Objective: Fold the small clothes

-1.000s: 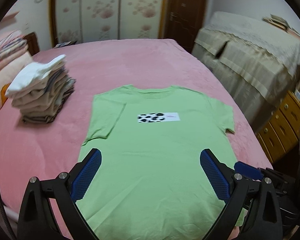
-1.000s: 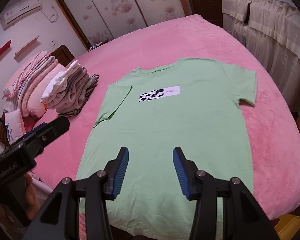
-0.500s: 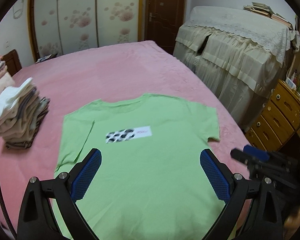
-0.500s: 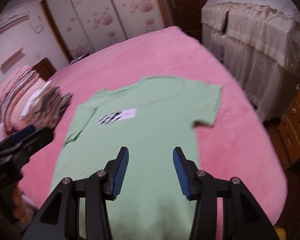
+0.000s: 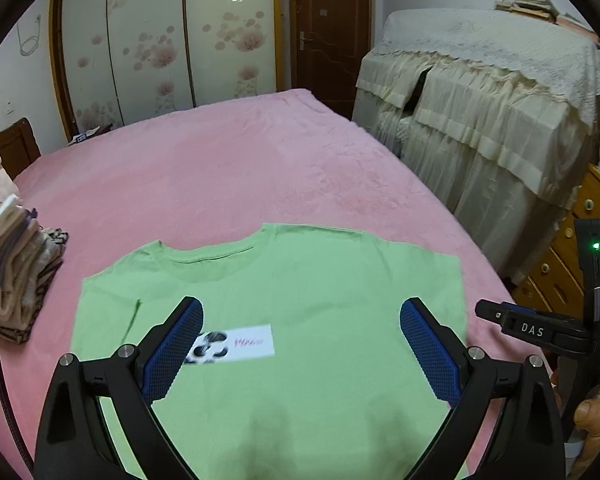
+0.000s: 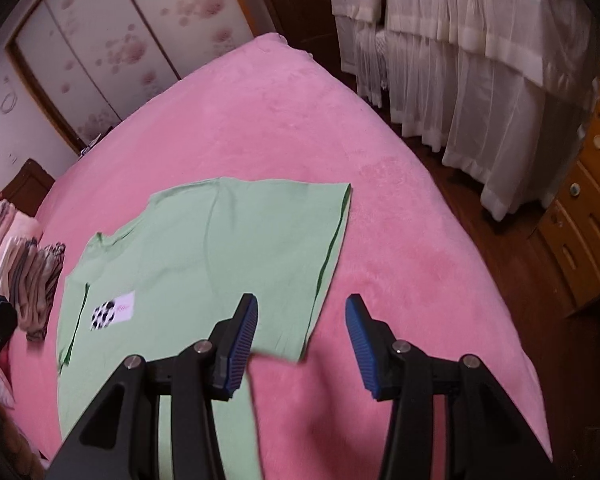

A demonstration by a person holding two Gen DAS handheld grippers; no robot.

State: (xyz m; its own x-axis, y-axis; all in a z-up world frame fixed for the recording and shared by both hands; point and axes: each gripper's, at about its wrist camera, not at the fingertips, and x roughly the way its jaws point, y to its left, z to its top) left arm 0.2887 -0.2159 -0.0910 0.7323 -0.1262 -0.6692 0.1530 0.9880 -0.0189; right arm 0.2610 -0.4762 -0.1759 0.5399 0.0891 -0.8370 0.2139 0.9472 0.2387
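Note:
A light green T-shirt lies flat on the pink bed, chest up, with a white label with black spots. Its left sleeve looks folded in. My left gripper is wide open and empty, above the shirt's chest. My right gripper is open and empty, above the shirt's right sleeve edge, one finger over the shirt and one over the bed. The right gripper also shows at the right edge of the left wrist view.
A stack of folded clothes sits on the bed's left side, also in the right wrist view. A cloth-covered cabinet and a wooden drawer chest stand right of the bed. Wardrobe doors are behind.
Both grippers have moved forward and to the right over the shirt. The right gripper has swung towards the right sleeve and has opened wider.

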